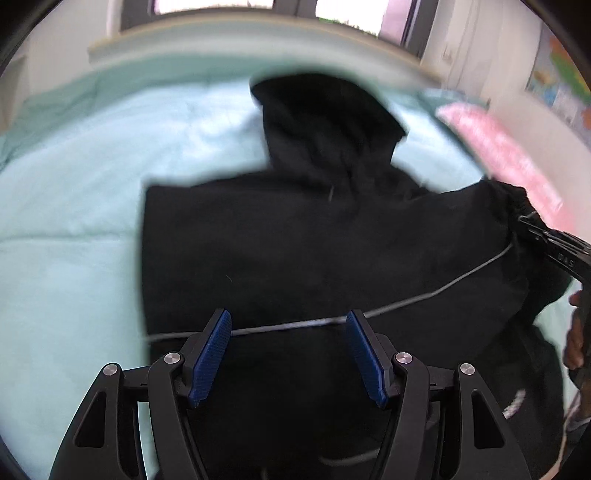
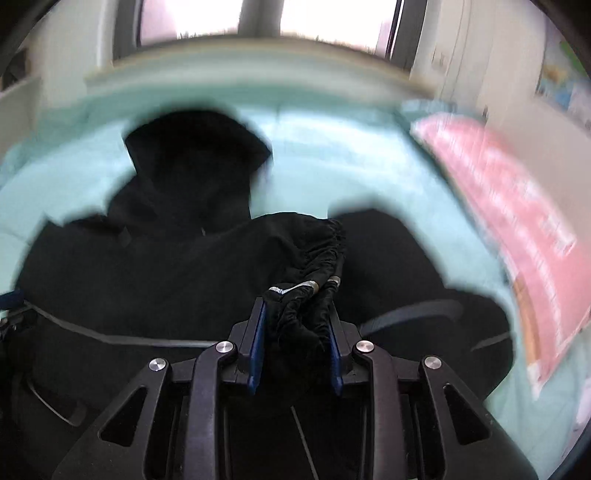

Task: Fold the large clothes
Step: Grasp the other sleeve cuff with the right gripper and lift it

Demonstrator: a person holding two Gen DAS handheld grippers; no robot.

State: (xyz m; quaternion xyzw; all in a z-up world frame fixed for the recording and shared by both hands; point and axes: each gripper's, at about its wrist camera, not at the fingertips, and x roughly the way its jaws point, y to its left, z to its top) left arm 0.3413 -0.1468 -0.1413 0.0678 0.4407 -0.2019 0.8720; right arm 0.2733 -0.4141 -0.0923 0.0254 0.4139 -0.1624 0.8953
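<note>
A large black hooded jacket point(image 1: 314, 240) lies on a light-green bed, hood point(image 1: 325, 110) pointing away. My left gripper point(image 1: 288, 325) is open above the jacket's lower body, blue pads point(image 1: 214, 350) apart, with a grey seam line running between them. My right gripper point(image 2: 297, 314) is shut on a gathered black sleeve cuff point(image 2: 314, 258) with a grey strip, held up over the jacket point(image 2: 147, 258). The right gripper also shows at the right edge of the left wrist view point(image 1: 554, 243), pinching the sleeve.
The light-green bedspread point(image 1: 74, 221) spreads all around the jacket. A pink pillow or blanket point(image 2: 517, 229) lies at the bed's right side. A headboard point(image 1: 240, 33) and window are beyond. A wall with posters point(image 1: 561, 85) is at the right.
</note>
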